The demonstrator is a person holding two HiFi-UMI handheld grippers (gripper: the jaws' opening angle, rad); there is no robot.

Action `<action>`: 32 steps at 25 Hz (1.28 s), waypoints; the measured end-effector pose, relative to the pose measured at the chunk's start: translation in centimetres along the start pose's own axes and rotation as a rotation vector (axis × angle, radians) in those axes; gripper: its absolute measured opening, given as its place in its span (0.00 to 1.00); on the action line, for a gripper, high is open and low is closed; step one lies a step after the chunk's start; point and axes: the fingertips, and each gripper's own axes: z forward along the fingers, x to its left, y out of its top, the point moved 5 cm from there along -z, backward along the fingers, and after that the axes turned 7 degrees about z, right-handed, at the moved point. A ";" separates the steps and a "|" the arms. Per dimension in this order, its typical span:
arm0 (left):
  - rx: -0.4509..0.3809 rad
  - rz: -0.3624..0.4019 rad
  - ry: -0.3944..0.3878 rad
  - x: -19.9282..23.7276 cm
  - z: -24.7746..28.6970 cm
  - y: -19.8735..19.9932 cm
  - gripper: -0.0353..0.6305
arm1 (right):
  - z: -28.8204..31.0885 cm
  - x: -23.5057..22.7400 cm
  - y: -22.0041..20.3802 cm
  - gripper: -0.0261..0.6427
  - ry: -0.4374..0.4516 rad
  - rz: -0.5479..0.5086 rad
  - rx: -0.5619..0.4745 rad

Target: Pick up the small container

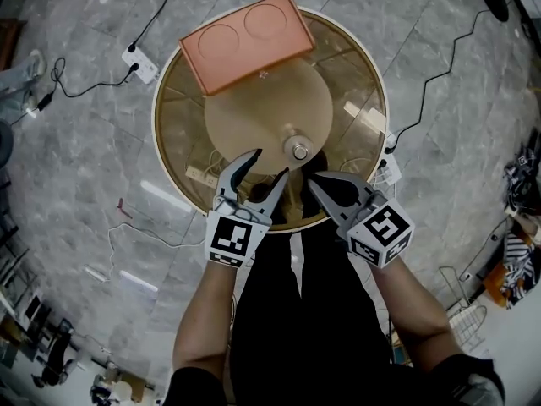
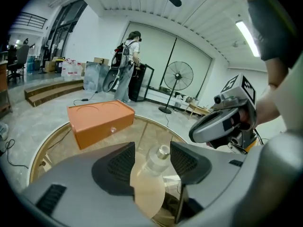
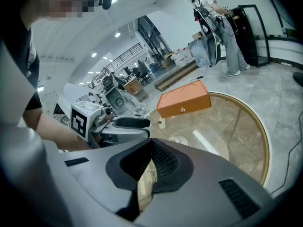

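Note:
The small container (image 1: 298,150), a clear jar with a metal cap, stands on the tan round disc (image 1: 254,112) in the middle of the glass table. My left gripper (image 1: 271,162) is open, its tips just left of the jar and apart from it. Seen from the left gripper view, the jar (image 2: 159,156) shows in the gap ahead of the open left gripper (image 2: 152,148), with no pad touching it. My right gripper (image 1: 312,182) is shut with nothing in it, its tip just on the near side of the jar; the right gripper view shows the right gripper (image 3: 151,144) with its pads meeting.
An orange box (image 1: 245,41) with two round recesses lies on the far side of the round gold-rimmed table (image 1: 169,83). A white strip (image 1: 363,117) lies at the table's right. A power strip (image 1: 139,63) and cables lie on the floor. A person (image 2: 127,65) and a fan (image 2: 178,77) stand far off.

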 end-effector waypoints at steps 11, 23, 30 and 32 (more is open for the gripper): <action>-0.025 0.125 -0.083 -0.8 5.3 -3.9 0.53 | 0.6 -2.5 -5.0 0.06 -0.018 0.028 0.040; -0.012 0.171 -0.117 -2.7 10.0 -5.5 0.56 | 0.5 -6.0 -8.0 0.06 -0.050 0.116 0.001; 0.013 0.194 -0.017 -3.1 12.5 -6.2 0.59 | -1.3 -7.3 -9.0 0.06 -0.072 0.143 -0.022; 0.006 0.156 -0.003 -3.2 12.9 -6.0 0.60 | -1.9 -7.3 -9.4 0.06 -0.071 0.145 -0.025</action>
